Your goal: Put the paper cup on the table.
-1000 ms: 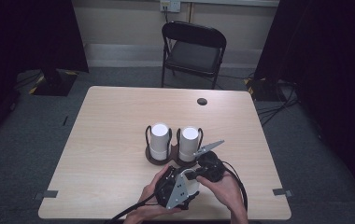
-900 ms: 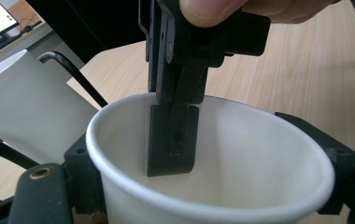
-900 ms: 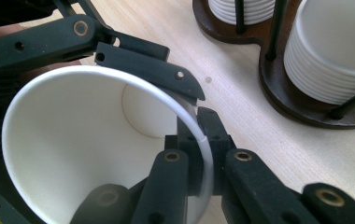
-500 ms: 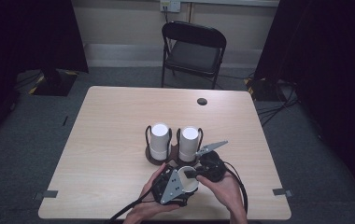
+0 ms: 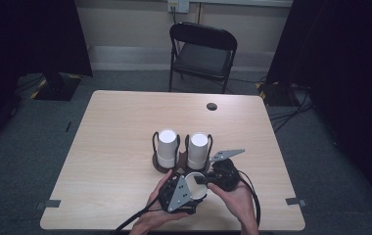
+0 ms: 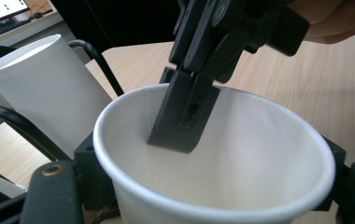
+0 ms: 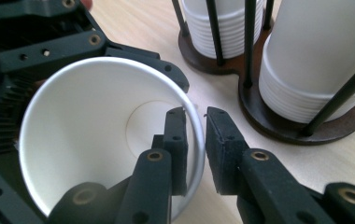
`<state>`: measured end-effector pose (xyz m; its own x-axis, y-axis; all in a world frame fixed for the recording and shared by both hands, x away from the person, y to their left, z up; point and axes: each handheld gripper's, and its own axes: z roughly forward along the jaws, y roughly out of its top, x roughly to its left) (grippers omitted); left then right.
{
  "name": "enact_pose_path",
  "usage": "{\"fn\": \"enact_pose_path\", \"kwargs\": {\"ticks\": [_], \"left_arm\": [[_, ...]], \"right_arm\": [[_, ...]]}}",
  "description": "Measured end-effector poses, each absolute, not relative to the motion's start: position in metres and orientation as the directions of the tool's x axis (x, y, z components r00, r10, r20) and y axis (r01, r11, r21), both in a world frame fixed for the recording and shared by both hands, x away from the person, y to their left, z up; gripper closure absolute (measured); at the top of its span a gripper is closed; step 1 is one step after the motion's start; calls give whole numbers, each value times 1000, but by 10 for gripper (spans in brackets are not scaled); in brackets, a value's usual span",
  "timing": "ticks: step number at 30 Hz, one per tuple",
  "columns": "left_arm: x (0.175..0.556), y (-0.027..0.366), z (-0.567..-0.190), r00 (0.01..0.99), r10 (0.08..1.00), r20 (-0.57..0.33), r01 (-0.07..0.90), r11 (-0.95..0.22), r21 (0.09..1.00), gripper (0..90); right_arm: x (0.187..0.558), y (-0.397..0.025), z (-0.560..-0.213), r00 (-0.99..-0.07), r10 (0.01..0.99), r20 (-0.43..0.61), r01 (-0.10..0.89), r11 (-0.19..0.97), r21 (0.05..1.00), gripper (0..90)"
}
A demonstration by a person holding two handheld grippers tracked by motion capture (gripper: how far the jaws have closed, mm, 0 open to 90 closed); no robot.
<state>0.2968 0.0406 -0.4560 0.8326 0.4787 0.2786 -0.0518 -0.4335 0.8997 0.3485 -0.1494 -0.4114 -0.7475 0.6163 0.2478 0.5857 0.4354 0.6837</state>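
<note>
Bench (image 5: 125, 147): pale wood, carrying a dark two-ring cup holder (image 5: 181, 164) near its middle; a folding chair (image 5: 202, 54) is standing at the far side.

Stacks: two stacks of white cups (image 5: 167, 146) are sitting upside down in the holder, left and right; the right gripper view is showing their ribbed rims low against the base.

Loose cup (image 7: 105, 140): a single white paper cup, mouth open, is being held at the near edge of the bench, just near of the holder, between the two hands.

Left tongs (image 5: 186, 192): closed around the cup's outer wall, black pads pressing on both sides, as the left gripper view is showing it.

Right tongs (image 7: 195, 151): slightly spread and straddling the cup's rim, one jaw inside, one outside; whether they are already pinching the wall I cannot tell.

Risks: thin paper is likely buckling if either pair squeezes harder; if both are pulling in different directions the rim may be tearing or creasing; a loose left grip could be letting the cup slip and tip toward the holder, knocking the stacks.
</note>
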Motion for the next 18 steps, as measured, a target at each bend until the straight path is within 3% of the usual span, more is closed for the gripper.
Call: {"fn": "enact_pose_path", "kwargs": {"ticks": [18], "left_arm": [[305,56,-456,825,536,180,18,-343,939,244]], "right_arm": [[342,-157,-406,-752,618,229,516,334,789,750]]}}
